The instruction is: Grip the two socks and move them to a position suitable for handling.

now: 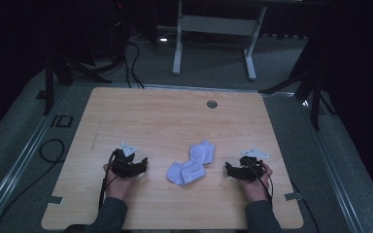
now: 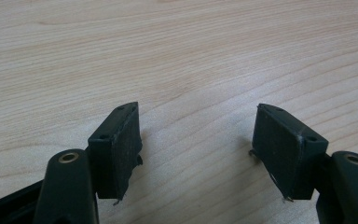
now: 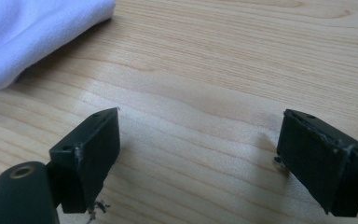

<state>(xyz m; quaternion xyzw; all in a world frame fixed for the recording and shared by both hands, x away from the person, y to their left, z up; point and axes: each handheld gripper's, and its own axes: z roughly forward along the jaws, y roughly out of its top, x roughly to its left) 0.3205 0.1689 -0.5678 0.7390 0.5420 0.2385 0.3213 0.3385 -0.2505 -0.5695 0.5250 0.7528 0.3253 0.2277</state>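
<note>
Two white socks lie near the middle of the wooden table [image 1: 175, 121]: one sock [image 1: 202, 151] farther back, the other sock [image 1: 185, 173] crumpled in front of it and touching it. My left gripper [image 1: 138, 165] rests low over the table to their left, held in a hand. Its jaws stand open over bare wood [image 2: 196, 109]. My right gripper [image 1: 230, 170] sits to the right of the socks, pointing toward them. It is open [image 3: 201, 114] with nothing between its jaws, and a white sock [image 3: 28, 32] lies ahead at the upper left.
A round cable hole [image 1: 212, 104] sits near the table's far edge. Tape marks [image 1: 53, 199] [image 1: 294, 196] lie at the front corners. Beyond the table stand a white desk frame [image 1: 213, 29] and dark stands, with cables [image 1: 131, 63] on the floor.
</note>
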